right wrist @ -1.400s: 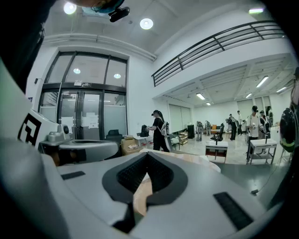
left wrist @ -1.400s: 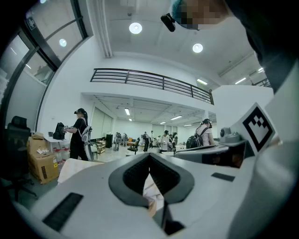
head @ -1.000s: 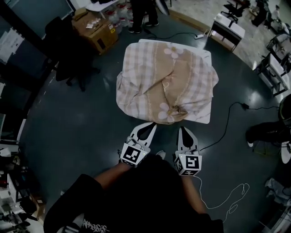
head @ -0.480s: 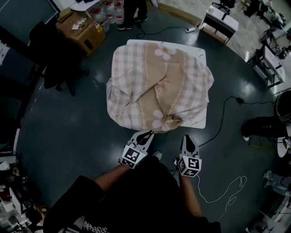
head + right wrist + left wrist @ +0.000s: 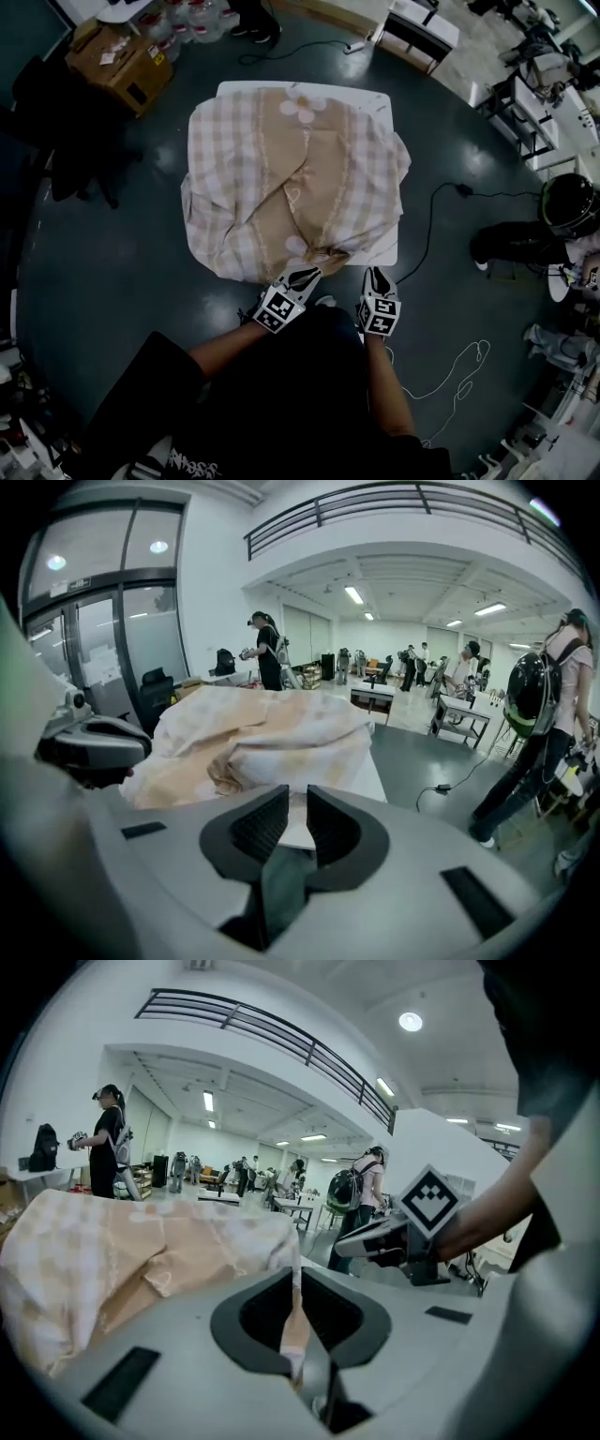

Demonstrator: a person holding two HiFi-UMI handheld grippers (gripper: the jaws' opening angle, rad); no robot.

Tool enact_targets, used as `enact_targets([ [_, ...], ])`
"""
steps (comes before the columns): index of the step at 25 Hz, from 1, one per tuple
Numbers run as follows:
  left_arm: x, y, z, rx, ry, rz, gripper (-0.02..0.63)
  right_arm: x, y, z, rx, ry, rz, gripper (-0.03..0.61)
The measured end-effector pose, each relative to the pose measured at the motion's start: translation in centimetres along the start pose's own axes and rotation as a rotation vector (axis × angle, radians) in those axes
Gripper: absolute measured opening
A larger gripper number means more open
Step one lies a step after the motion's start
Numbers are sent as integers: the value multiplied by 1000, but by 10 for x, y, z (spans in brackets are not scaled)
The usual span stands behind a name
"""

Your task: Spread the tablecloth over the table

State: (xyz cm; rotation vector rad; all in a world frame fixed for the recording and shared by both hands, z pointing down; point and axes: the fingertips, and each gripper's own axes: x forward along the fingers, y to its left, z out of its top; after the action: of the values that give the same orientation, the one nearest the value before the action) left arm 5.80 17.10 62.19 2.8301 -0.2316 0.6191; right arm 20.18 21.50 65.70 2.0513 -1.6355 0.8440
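1. The tablecloth [image 5: 295, 178], a beige-and-white check with a plain tan band and pale flowers, lies rumpled over the white worktop [image 5: 382, 101]. It hangs past the left edge and leaves the far edge and the near right corner bare.
2. The left hand-held gripper [image 5: 302, 276] is at the worktop's near edge, its jaws pinched together on a thin fold of the cloth's near hem.
3. The right hand-held gripper [image 5: 375, 278] is just beside it, by the near right corner. Its jaws have just been opening and stand a narrow gap apart with nothing between them; bare worktop shows beyond.
4. The floor [image 5: 122, 272] is dark, glossy grey-green and mirrors ceiling lights. A black cable [image 5: 459, 188] trails across it from the worktop's right side.
5. A cardboard box [image 5: 117, 61] and a black chair [image 5: 66, 131] stand beyond the far left corner. White desks [image 5: 422, 26] line the far right.
6. The gripper views show a tall white hall with a railed balcony [image 5: 394, 503], a glass wall [image 5: 94, 611] and several people standing well away.
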Motion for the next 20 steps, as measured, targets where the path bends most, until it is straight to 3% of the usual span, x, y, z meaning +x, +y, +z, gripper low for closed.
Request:
enact_targets([
  [3,24,0,-7,16,40,13,21,33,-25,-16,-20,65,24,92],
  [12,83,-9,-19,-65,148,123,21,115,-54,-60,-16,275,120,94],
  [17,97,-14,-25,-95,176,182,21,119,-56,-58,-48,259,158,20],
  [20,106,-19,-31,-101,204,201,21,101,-82,-54,-22,208,160,17],
])
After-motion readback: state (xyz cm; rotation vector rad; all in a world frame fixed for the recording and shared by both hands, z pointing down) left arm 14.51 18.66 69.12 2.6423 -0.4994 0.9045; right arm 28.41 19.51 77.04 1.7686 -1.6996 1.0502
